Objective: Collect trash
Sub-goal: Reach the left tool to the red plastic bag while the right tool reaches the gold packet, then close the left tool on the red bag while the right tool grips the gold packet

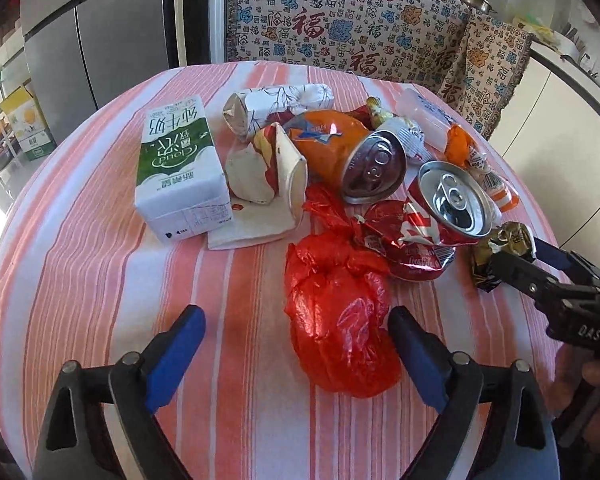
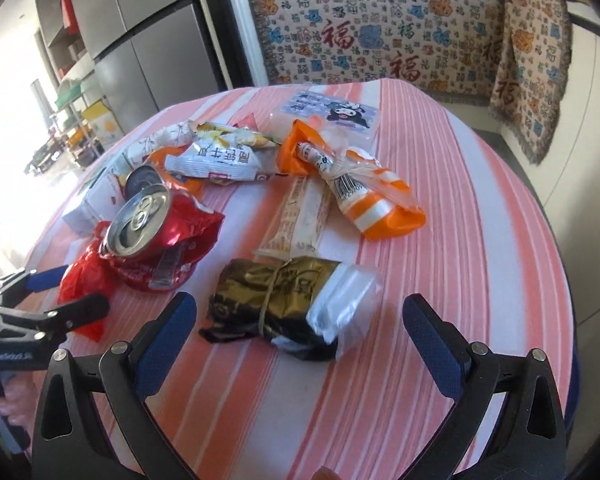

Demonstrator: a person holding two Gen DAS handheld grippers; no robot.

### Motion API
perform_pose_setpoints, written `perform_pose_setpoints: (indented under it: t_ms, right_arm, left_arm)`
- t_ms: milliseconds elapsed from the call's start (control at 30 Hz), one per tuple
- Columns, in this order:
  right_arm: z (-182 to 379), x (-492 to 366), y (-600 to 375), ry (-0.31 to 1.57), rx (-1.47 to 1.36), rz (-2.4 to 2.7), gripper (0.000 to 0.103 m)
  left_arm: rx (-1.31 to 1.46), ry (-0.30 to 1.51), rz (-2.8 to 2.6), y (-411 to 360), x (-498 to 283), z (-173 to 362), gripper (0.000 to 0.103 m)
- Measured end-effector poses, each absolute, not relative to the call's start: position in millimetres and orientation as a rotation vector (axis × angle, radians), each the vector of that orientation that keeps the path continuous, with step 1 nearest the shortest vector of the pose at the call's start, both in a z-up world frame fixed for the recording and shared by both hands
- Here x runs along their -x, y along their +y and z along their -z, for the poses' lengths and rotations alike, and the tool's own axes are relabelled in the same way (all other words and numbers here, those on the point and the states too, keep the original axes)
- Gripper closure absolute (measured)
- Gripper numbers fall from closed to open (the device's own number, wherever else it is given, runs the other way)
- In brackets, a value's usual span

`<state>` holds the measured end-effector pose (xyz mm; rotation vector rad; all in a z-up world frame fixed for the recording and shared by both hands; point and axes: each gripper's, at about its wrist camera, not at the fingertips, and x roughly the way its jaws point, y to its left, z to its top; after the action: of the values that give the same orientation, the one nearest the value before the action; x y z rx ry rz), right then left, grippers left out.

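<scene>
On the pink-striped worktop [image 1: 100,280], left claw [image 1: 296,332] gapes beside a knotted red plastic bag [image 1: 336,320]; right claw [image 2: 300,320] gapes around a gold-black wrapper bundle [image 2: 272,300].

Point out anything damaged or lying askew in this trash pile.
The red can is crushed and tilted, its top facing up at an angle. The milk carton lies on its side. Nothing has spilled on the tablecloth.

Left gripper [image 1: 296,332] and right gripper [image 2: 300,322]: matte black triangular-cutout arms, silver round pivot screws, blue textured pads on the fingers [image 2: 168,344]. White lettering marks each black body, too blurred to read surely. No sleeve shows.
</scene>
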<state>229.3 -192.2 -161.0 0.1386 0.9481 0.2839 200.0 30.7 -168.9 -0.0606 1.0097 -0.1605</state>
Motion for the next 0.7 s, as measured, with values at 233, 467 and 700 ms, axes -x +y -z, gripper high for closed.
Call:
perform_pose_setpoints:
  t_ms: [233, 467, 700]
  right_arm:
    - [149.0, -188.4, -184.5, 0.97, -0.164, -0.372, 0.024]
    - [142.3, -131.1, -180.6, 0.992, -0.23, -0.364, 0.017]
    - [128.9, -114.3, -180.8, 0.973, -0.058, -0.459, 0.006]
  left_arm:
    - [0.046, 0.979, 0.224, 34.6, -179.3, 164.9, 0.066]
    - [-0.019, 0.967, 0.253, 46.1, -127.5, 168.6, 0.063]
    - [-0.08, 0.936, 0.266, 41.5, -125.5, 171.0, 0.052]
